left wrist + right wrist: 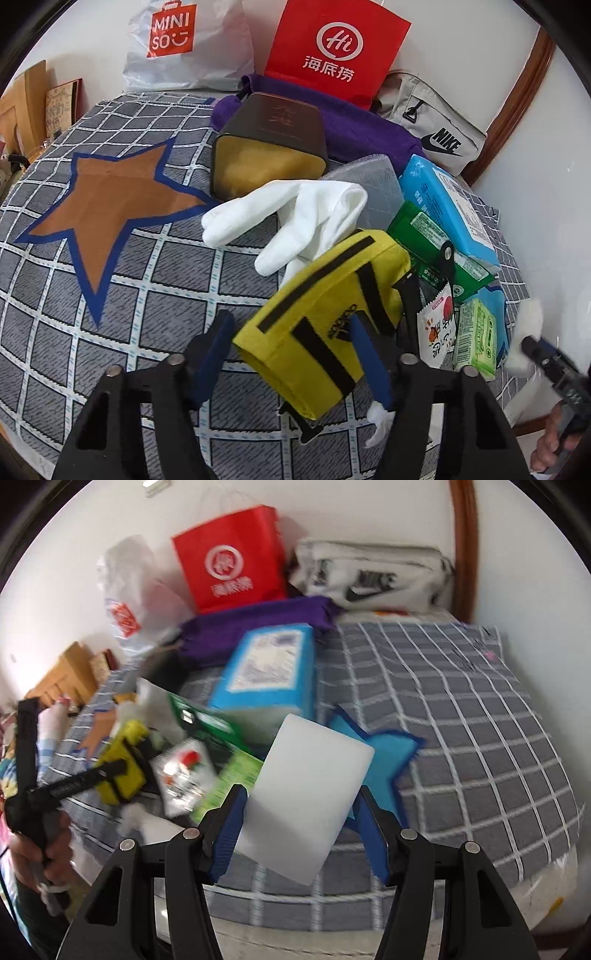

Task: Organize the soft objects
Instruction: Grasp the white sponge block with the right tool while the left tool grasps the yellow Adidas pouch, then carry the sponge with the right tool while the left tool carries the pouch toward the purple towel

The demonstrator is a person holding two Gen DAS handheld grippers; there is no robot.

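L gripper (291, 354) clamped on yellow pouch (325, 325), lifted over grid bedspread (147, 280); open room at 9 o'clock. R gripper (301, 812) clamped on white pad (310, 805); free bed at 3. Tin (266, 155) at 12, mouth facing us, yellowish inside.

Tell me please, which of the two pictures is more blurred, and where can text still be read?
Left wrist view: mostly sharp; the print on the red bag and the Nike pouch reads clearly, though the yellow pouch in the left tool is slightly smeared. Right wrist view: motion blur throughout; the blue pack label is unreadable, the white pad in the right tool is soft-edged.
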